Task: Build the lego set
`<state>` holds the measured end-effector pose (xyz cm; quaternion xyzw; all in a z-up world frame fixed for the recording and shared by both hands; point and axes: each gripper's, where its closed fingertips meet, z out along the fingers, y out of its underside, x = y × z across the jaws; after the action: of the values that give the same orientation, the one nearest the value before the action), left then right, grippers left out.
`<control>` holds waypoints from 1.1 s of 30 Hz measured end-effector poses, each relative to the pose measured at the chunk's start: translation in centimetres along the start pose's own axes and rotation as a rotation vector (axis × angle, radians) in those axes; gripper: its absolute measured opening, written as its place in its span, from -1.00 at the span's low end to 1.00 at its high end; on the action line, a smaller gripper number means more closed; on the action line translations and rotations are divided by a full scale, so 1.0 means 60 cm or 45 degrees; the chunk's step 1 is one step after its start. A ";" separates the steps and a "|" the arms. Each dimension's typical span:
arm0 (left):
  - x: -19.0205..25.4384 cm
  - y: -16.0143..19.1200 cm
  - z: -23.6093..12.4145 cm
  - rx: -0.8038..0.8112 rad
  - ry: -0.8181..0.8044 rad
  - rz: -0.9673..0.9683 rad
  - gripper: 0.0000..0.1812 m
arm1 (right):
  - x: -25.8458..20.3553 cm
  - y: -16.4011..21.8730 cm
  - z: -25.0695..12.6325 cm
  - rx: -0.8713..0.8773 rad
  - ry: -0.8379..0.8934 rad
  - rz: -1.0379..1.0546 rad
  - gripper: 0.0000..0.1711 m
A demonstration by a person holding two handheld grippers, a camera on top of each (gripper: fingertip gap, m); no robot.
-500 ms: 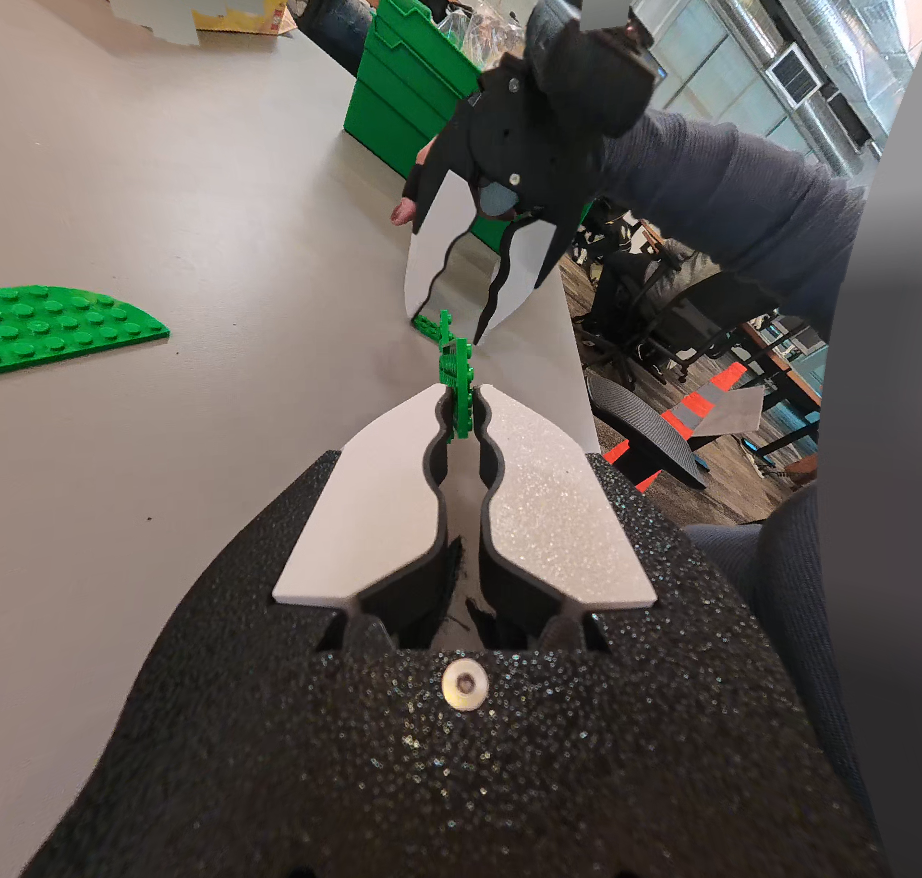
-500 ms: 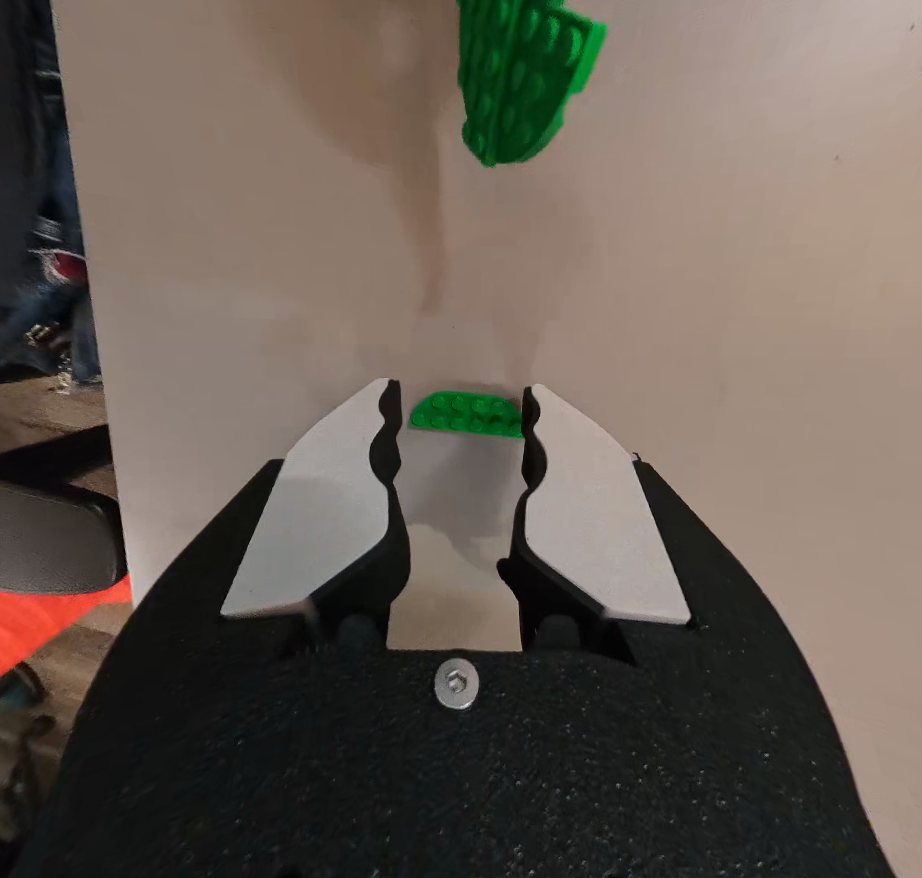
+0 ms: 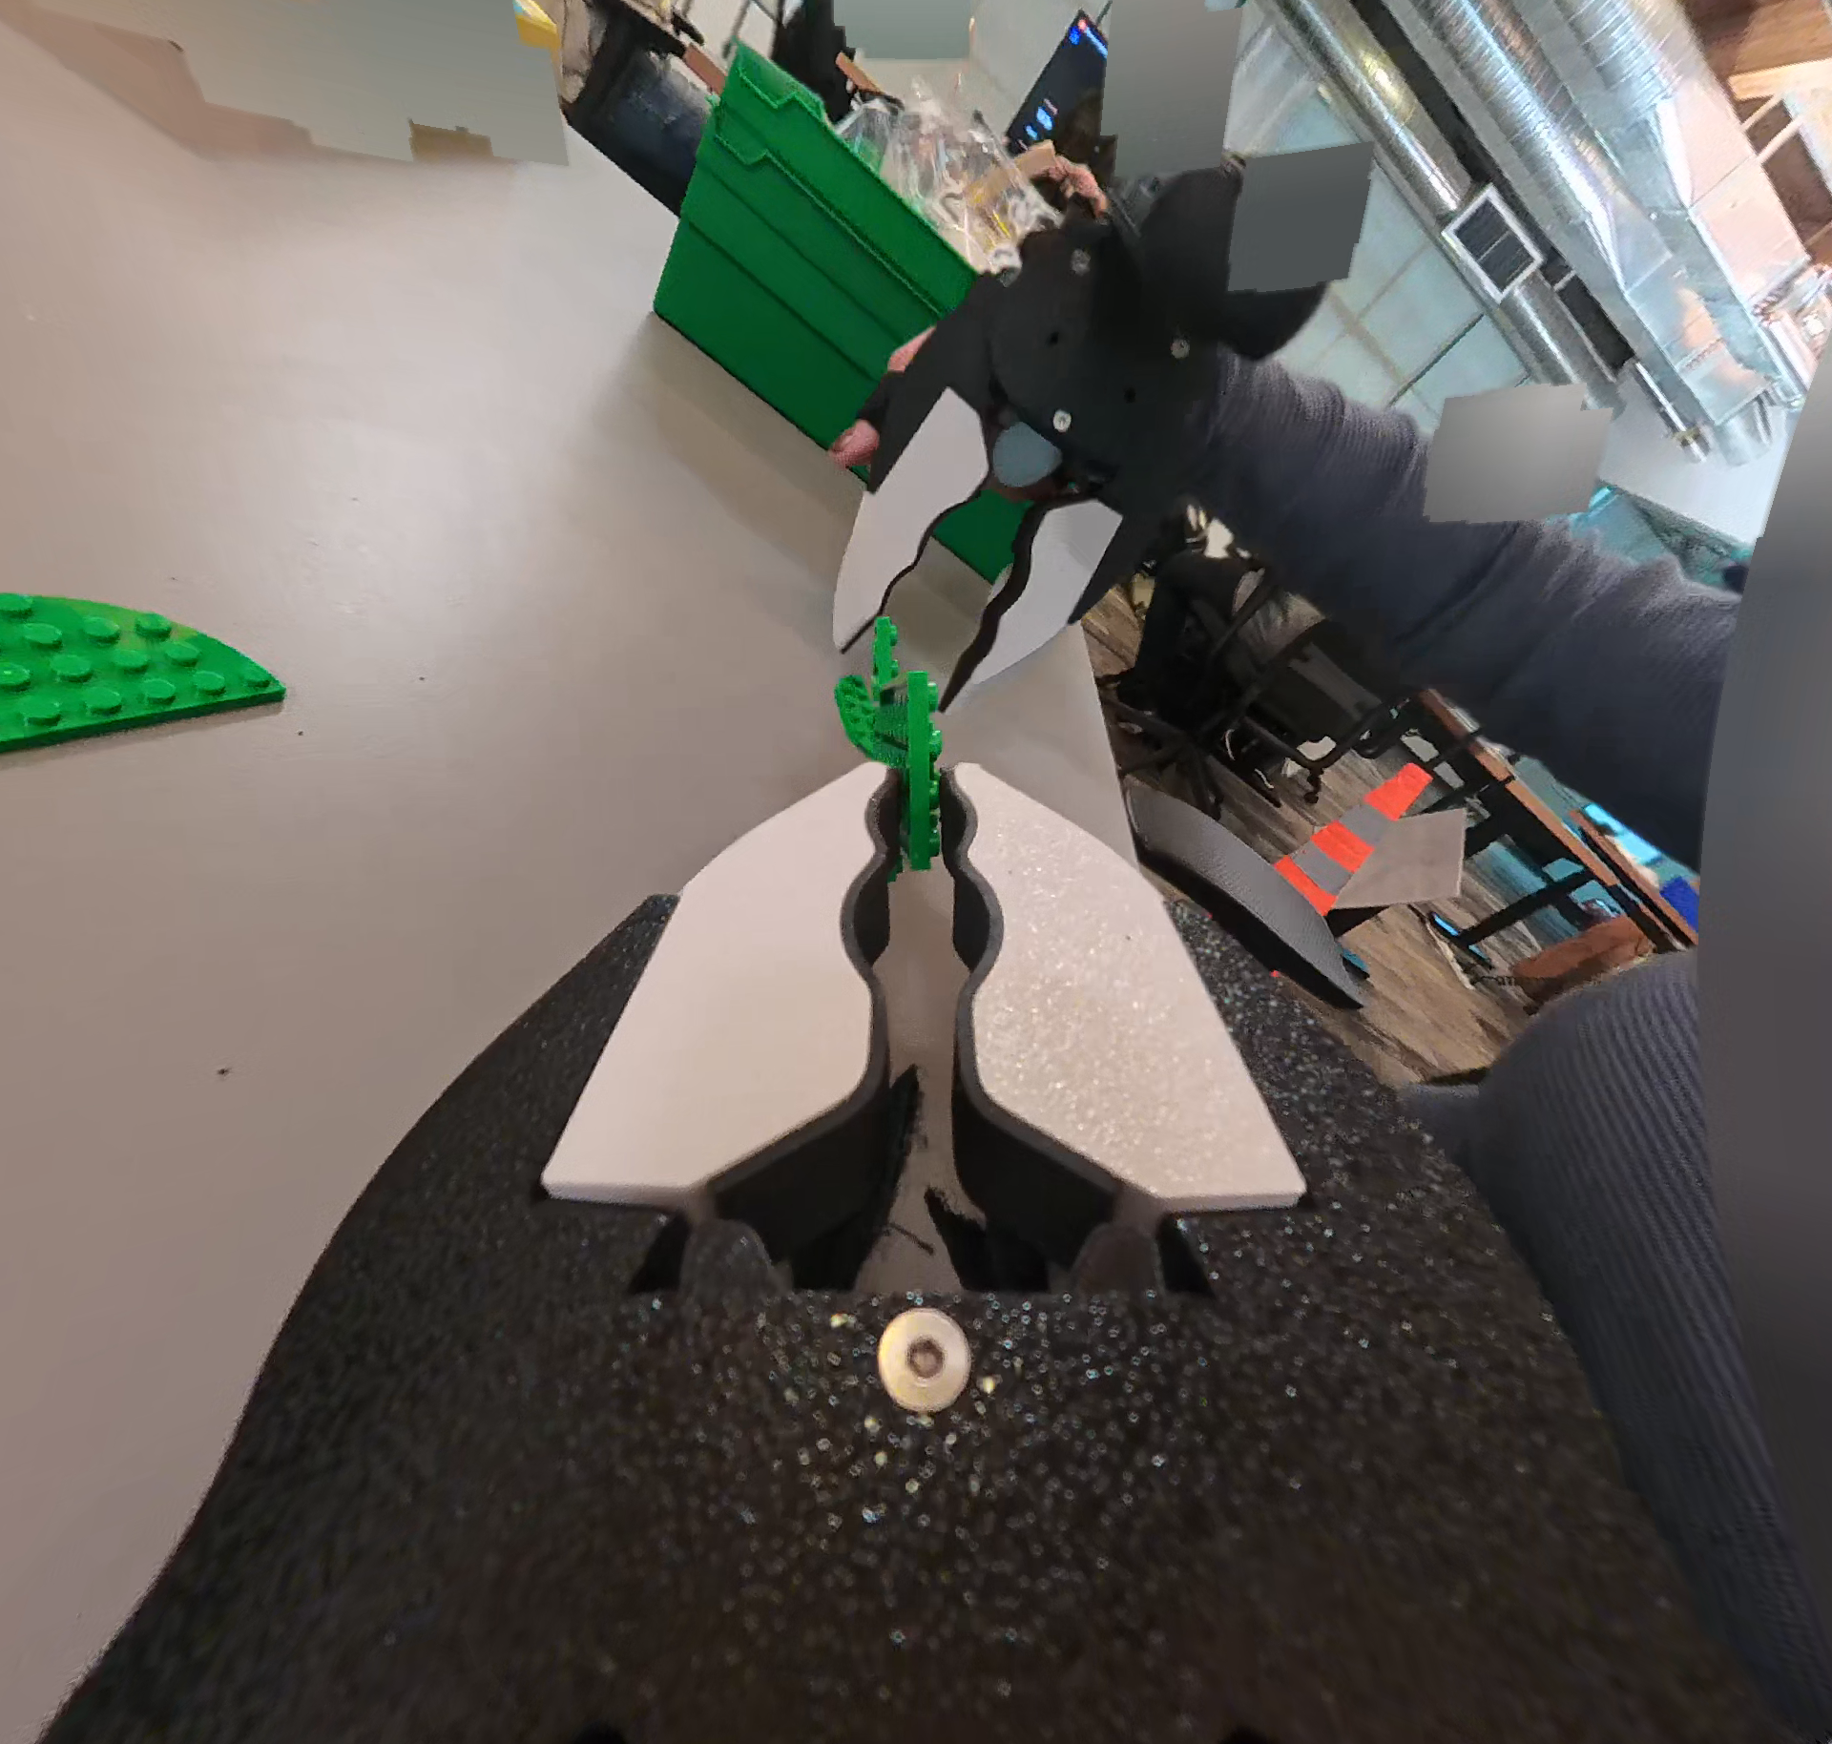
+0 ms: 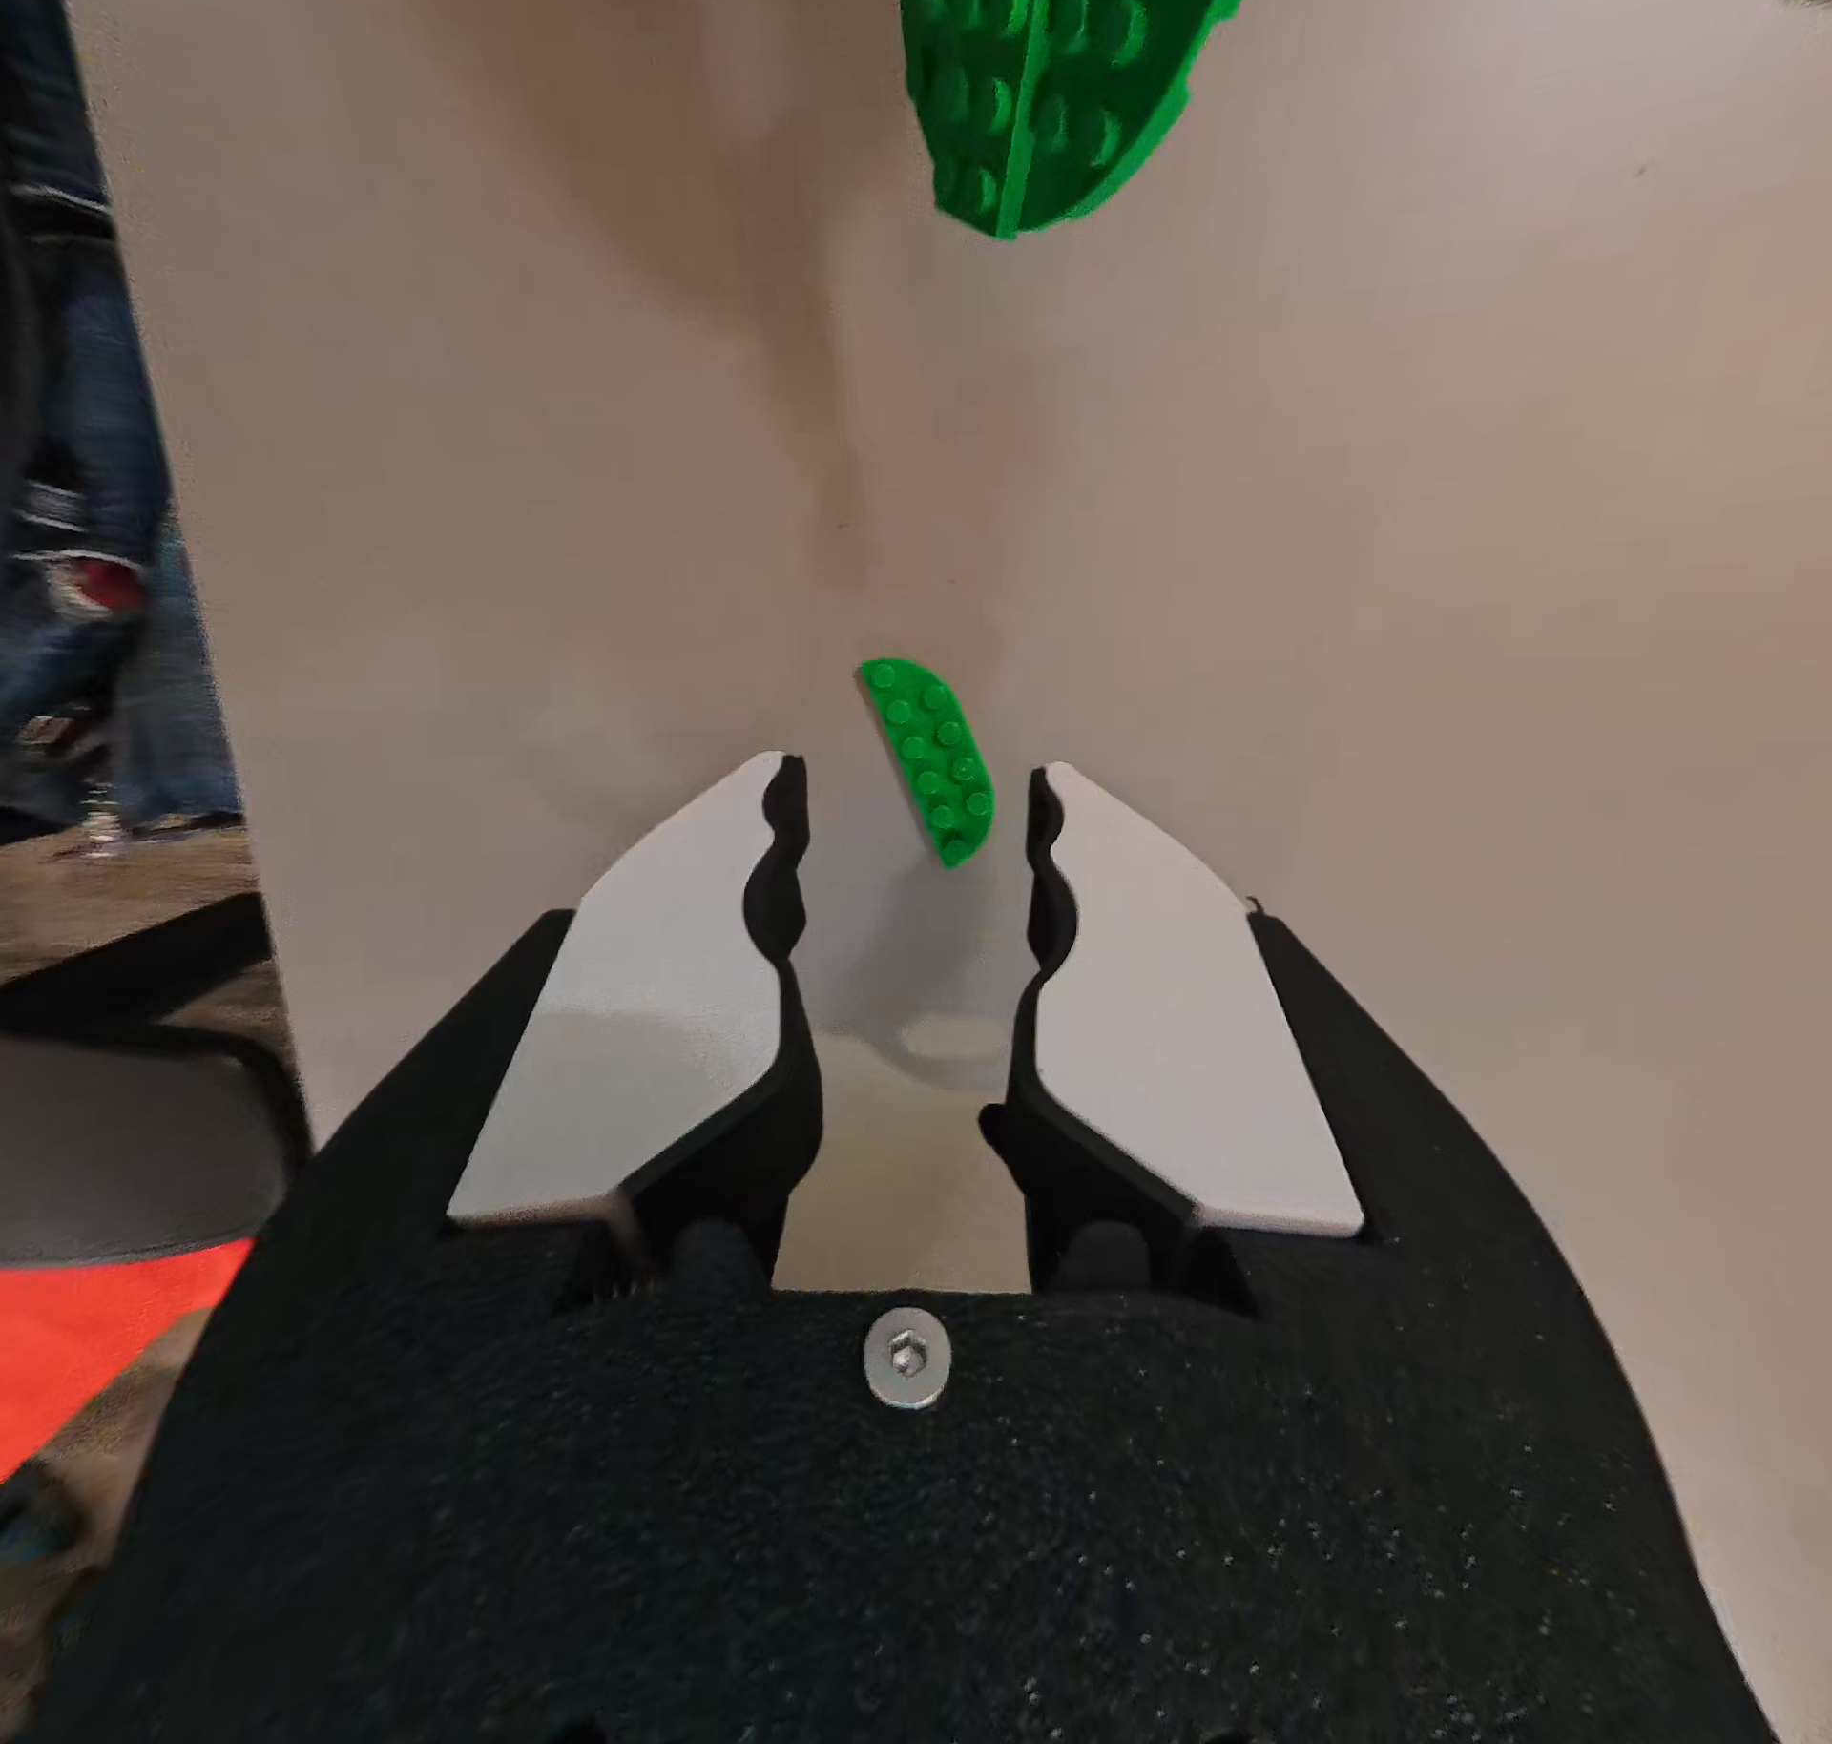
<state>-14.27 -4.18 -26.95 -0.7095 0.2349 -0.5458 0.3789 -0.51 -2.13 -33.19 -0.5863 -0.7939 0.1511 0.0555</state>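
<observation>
While the left claw (image 3: 917, 784) pinches a green plate assembly (image 3: 897, 735) edge-on between its tips, the piece stands upright above the pale tabletop (image 3: 397, 467), its long axis running away from the claw toward the far edge. In the right wrist view the same assembly (image 4: 1071, 61) hangs at the top of the frame as two joined studded plates with a rounded lower end, studs facing the camera, long axis roughly vertical in that picture.

The right claw (image 4: 917, 775) stands wide apart and holds nothing. Just ahead of its tips, a small green rounded plate (image 4: 932, 765) lies flat on the tabletop, studs up; its long axis runs almost along the claw's own direction, tilted slightly, with the near end toward the right-hand finger. It touches neither finger.

In the left wrist view the right claw (image 3: 927, 646) hovers just beyond the held assembly, pointing down at the tabletop. A large green curved plate (image 3: 109, 671) lies flat well off to the left. A green crate (image 3: 793, 299) sits beyond the tabletop's far edge.
</observation>
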 end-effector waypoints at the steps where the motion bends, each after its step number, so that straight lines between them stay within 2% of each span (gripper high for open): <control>1: -0.003 -0.002 0.001 0.015 -0.039 -0.001 -0.93 | 0.003 0.000 -0.001 -0.003 0.038 -0.026 -0.53; 7: 0.002 0.006 0.023 0.079 -0.103 0.015 -0.93 | -0.002 -0.003 -0.007 0.069 0.071 0.026 -0.54; 14: 0.020 -0.009 0.021 0.188 0.090 -0.148 -0.93 | -0.012 0.020 -0.010 0.127 0.089 0.097 -0.53; 16: 0.018 -0.011 0.019 0.201 0.111 -0.191 -0.93 | -0.006 0.019 -0.013 0.166 0.137 0.042 -0.70; 18: 0.016 -0.014 0.016 0.217 0.119 -0.210 -0.93 | -0.001 0.013 -0.011 0.198 0.177 -0.016 -0.75; 22: 0.016 -0.013 0.017 0.215 0.117 -0.201 -0.93 | -0.011 0.019 0.010 0.121 0.044 0.018 -0.59; 28: 0.036 -0.001 0.025 0.138 0.179 -0.145 -0.93 | 0.002 0.012 0.030 0.047 0.021 -0.085 -0.59; 33: 0.047 -0.009 0.024 0.193 0.236 -0.135 -0.93 | 0.004 0.010 0.027 0.032 -0.088 0.007 -0.65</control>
<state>-12.13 -5.60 -25.01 -0.6368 0.1891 -0.6445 0.3787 -0.45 -2.04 -34.95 -0.5823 -0.7917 0.1814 0.0351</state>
